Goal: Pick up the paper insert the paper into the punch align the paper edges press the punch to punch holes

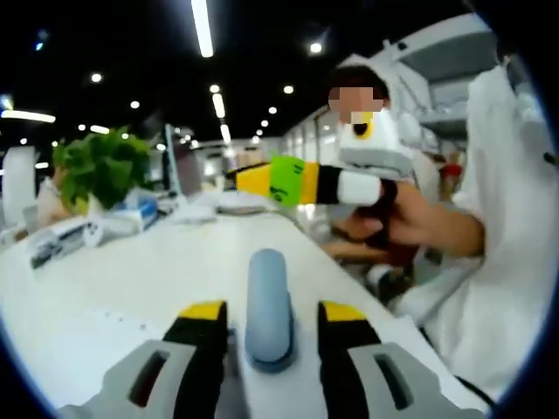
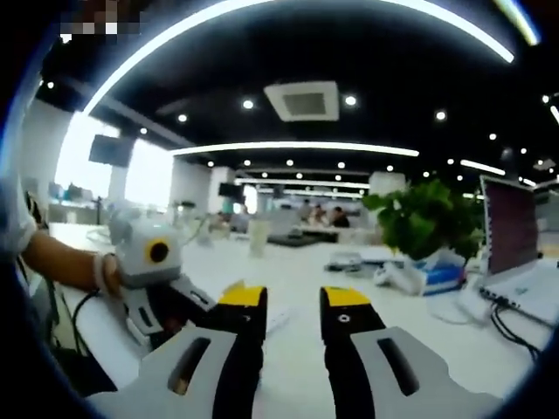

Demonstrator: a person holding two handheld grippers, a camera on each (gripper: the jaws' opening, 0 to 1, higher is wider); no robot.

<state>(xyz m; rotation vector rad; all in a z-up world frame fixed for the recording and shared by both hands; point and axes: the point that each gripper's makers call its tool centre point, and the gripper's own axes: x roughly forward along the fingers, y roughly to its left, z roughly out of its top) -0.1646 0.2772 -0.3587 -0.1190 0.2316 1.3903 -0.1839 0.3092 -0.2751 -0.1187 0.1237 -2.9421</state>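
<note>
My left tongs (image 1: 268, 325) stand wide over the punch (image 1: 268, 305), its long axis running straight away between the jaws (paper unclear); my right tongs (image 2: 293, 307) stand wide, empty.

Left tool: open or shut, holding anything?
Open and empty. In the left gripper view the left tool has its jaws apart on either side of the blue punch on the white table, with gaps visible.

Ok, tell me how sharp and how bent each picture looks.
Left gripper view: soft all over, the blue-grey punch between the jaws blurred, the other gripper smeared. Right gripper view: sharper, ceiling light strips bowed into arcs by the fisheye, window glare at left, plant fairly crisp.
</note>
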